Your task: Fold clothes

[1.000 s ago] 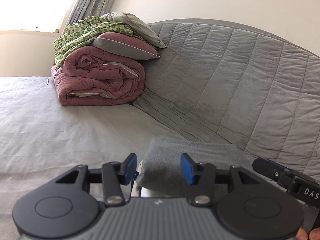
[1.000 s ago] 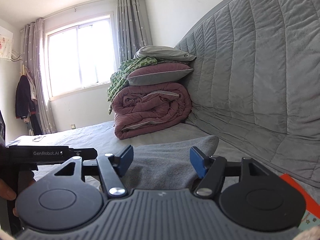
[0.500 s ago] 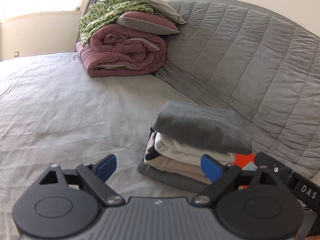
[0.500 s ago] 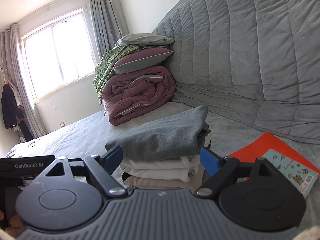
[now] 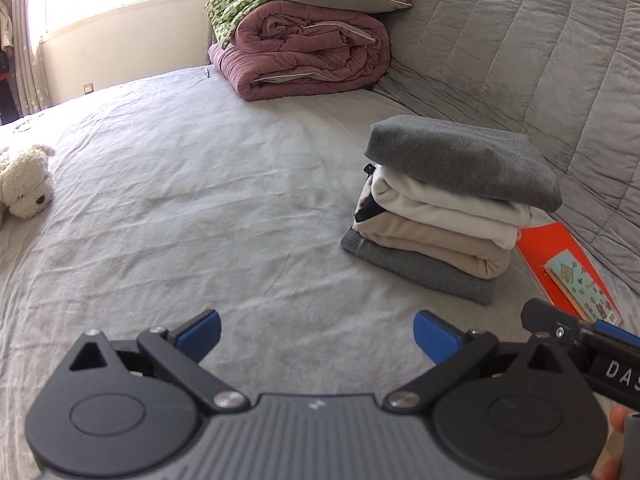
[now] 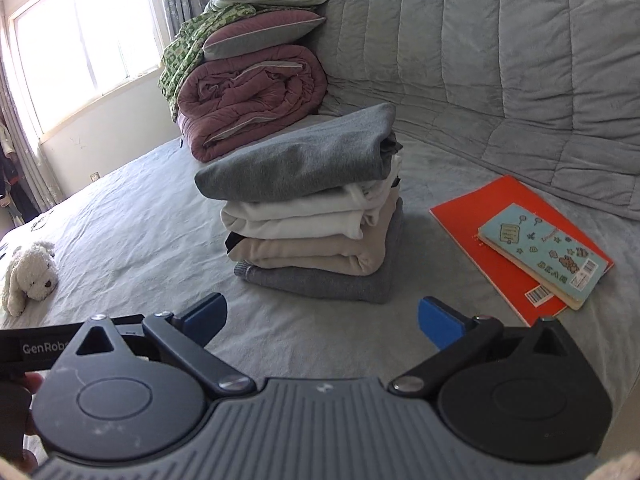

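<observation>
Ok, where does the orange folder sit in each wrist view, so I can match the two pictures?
Left wrist view: the orange folder lies at the right edge, right of the clothes stack, partly cut off by the right gripper's body.
Right wrist view: the folder lies right of centre, right of the stack, in full view with a blue booklet on it.
Shared landmark: the stack's grey top garment.

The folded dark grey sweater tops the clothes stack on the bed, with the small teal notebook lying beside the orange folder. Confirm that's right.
One detail is wrong. The small teal notebook lies on top of the orange folder, not beside it; the right wrist view shows this plainly. The rest stands: the folded dark grey sweater tops the clothes stack on the bed.
</observation>
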`<state>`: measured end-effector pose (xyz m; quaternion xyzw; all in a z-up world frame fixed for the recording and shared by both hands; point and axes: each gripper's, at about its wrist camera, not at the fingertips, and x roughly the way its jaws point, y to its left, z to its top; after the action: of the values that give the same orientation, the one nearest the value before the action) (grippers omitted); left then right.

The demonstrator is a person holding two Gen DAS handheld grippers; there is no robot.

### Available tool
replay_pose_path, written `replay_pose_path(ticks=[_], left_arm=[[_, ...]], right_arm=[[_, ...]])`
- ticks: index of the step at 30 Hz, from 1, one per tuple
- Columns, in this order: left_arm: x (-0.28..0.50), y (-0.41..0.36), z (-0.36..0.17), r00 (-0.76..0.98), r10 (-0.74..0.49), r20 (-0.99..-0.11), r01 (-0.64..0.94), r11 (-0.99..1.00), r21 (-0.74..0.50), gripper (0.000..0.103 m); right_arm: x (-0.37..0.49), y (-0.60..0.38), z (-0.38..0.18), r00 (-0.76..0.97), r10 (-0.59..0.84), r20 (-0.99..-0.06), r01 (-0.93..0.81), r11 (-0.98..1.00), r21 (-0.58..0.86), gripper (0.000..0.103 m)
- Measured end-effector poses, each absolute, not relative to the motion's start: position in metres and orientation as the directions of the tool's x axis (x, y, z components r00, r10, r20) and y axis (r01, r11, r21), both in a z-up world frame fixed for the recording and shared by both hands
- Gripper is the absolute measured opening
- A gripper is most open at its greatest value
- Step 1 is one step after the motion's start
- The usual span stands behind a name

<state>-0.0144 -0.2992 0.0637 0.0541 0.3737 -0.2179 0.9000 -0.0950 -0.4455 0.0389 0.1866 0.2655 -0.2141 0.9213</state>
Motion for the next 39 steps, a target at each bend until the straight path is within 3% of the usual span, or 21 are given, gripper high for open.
replay_pose_path(ticks=[9,39], left_arm=[[-0.025,-0.317,0.057,0.623,-0.349,-0.7,0.466,0.884,-0.027,0.102],[-0.033,-0.338,0.052,0.635,-0.322,-0.702,0.502,0.863,0.057,0.102]], right_arm=[[-0.101,-0.452,0.034,0.724,-0.373,-0.58,0.56,0.809,0.178,0.103],[-0.1,-0.46,0.028,0.695,-0.398,-0.599,0.595,0.786,0.169,0.103]])
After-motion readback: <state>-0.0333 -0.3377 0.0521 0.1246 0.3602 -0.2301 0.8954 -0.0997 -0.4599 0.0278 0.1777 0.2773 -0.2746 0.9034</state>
